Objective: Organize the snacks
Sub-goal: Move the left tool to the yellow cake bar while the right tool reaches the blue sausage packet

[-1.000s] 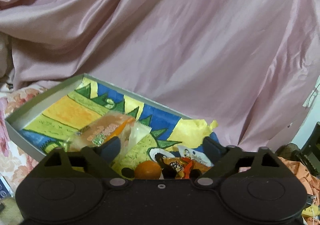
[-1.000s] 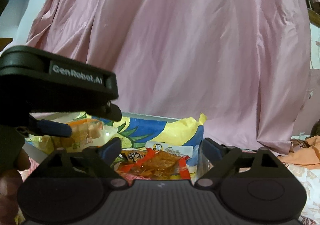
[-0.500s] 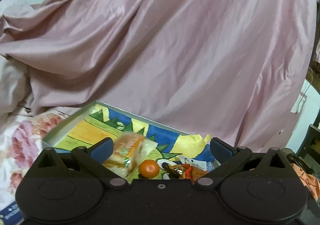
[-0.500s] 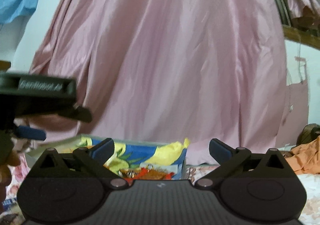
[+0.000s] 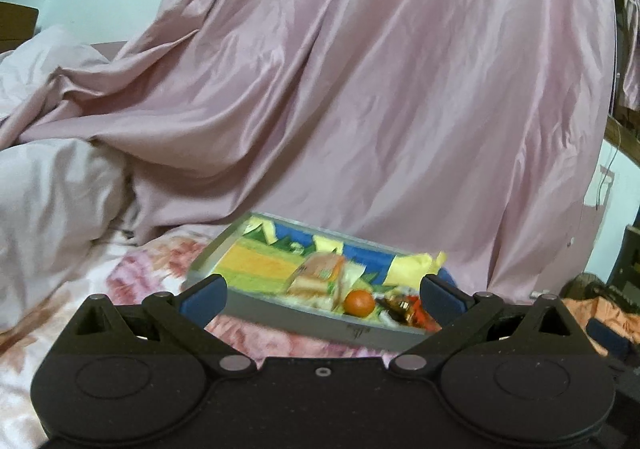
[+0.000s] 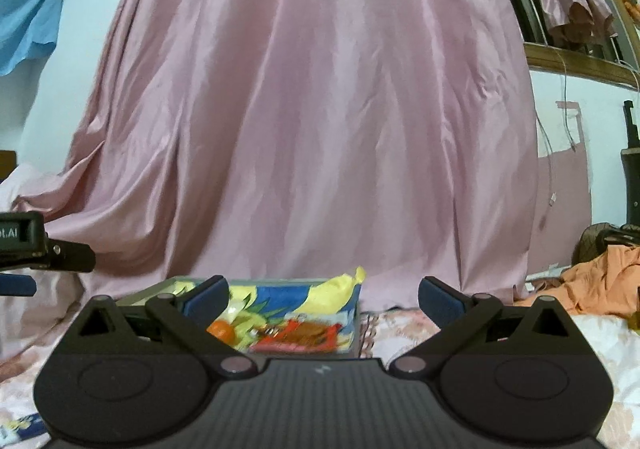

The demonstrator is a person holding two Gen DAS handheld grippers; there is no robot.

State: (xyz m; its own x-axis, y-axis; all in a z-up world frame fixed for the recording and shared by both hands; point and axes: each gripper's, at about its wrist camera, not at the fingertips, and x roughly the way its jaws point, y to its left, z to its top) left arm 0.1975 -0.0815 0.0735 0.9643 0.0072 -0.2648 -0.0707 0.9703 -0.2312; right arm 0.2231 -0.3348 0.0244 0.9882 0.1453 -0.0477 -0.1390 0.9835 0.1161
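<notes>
The snacks sit together in a shallow grey tray lined with a bright printed sheet, resting on the floral bed cover; a wrapped sandwich pack lies beside an orange, with a red snack packet just right of them; the left gripper stands spread wide, nothing between its jaws; the right gripper is likewise spread and empty; pink drapery hangs behind the tray.
</notes>
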